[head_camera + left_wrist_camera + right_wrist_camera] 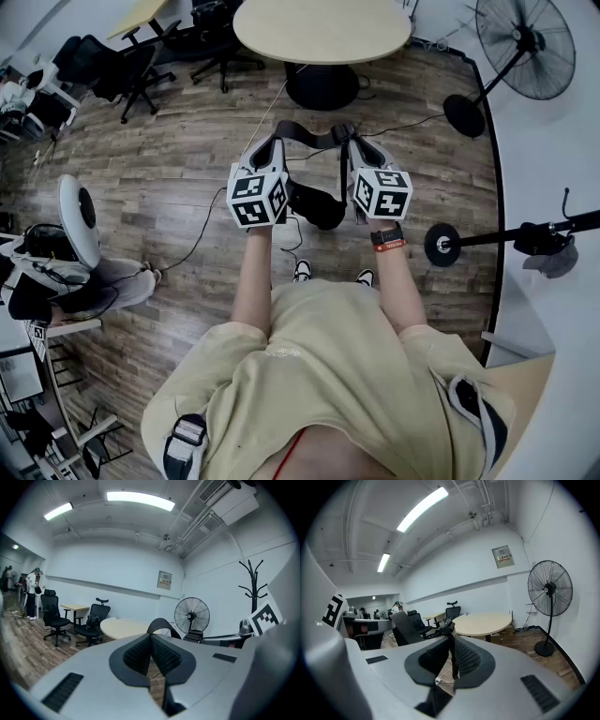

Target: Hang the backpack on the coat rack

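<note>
The black backpack (319, 206) hangs between my two grippers over the wooden floor. Its strap (309, 136) runs from one gripper to the other. My left gripper (267, 150) is shut on one end of the strap, which loops up out of the pads (161, 623). My right gripper (356, 148) is shut on the other strap (451, 658), pinched thin between its pads. The black coat rack (525, 236) stands to my right on a round base, with its hooked top (253, 581) showing against the white wall in the left gripper view.
A round beige table (323, 33) stands straight ahead. A pedestal fan (525, 37) is at the front right by the wall. Office chairs (131, 66) sit at the front left, and cables (202, 234) trail over the floor. Another fan (80, 220) and clutter lie at my left.
</note>
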Available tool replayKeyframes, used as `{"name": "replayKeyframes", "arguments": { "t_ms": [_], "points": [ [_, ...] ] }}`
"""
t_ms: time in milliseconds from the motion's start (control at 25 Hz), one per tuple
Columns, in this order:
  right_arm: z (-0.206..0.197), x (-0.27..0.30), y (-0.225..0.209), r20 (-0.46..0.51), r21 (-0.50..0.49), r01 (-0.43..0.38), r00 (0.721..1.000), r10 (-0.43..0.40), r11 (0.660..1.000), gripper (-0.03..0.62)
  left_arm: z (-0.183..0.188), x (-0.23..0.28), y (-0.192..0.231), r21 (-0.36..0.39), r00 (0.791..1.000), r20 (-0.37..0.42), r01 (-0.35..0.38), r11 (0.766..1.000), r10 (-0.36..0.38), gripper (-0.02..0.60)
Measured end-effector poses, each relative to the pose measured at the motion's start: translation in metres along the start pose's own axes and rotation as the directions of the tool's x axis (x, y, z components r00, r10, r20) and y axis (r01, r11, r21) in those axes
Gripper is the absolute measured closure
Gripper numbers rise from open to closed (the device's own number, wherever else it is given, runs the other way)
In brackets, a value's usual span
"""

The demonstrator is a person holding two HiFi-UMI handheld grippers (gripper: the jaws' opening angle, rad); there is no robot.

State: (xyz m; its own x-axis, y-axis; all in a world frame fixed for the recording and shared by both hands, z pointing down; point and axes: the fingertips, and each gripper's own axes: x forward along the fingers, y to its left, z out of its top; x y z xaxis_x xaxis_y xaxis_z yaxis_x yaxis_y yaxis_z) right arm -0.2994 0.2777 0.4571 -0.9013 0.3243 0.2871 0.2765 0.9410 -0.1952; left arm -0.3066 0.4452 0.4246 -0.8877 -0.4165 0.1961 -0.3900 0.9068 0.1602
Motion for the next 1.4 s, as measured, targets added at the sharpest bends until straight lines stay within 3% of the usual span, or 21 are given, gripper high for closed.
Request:
{"name": "replayKeyframes", "arguments": {
  "t_ms": [720, 1080, 1400],
  "points": [
    [0.003, -0.049, -0.092, 0.037, 0.086, 0.152, 0.987, -0.156, 0.985, 0.542, 0.0, 0.048, -0.101, 0.028, 0.98, -0.023, 0.197, 0.98, -0.196, 0.557],
    [0.0, -0.081, -0.133, 0.045, 0.123, 0.226, 0.971, -0.233, 0.966, 0.542, -0.01, 0.07, -0.151, 0.039, 0.959, -0.062, 0.279, 0.959, -0.277, 0.557],
    [-0.006, -0.117, -0.183, 0.052, 0.173, 0.299, 0.949, -0.312, 0.938, 0.542, -0.022, 0.09, -0.213, 0.052, 0.923, -0.096, 0.379, 0.924, -0.373, 0.557]
  ]
}}
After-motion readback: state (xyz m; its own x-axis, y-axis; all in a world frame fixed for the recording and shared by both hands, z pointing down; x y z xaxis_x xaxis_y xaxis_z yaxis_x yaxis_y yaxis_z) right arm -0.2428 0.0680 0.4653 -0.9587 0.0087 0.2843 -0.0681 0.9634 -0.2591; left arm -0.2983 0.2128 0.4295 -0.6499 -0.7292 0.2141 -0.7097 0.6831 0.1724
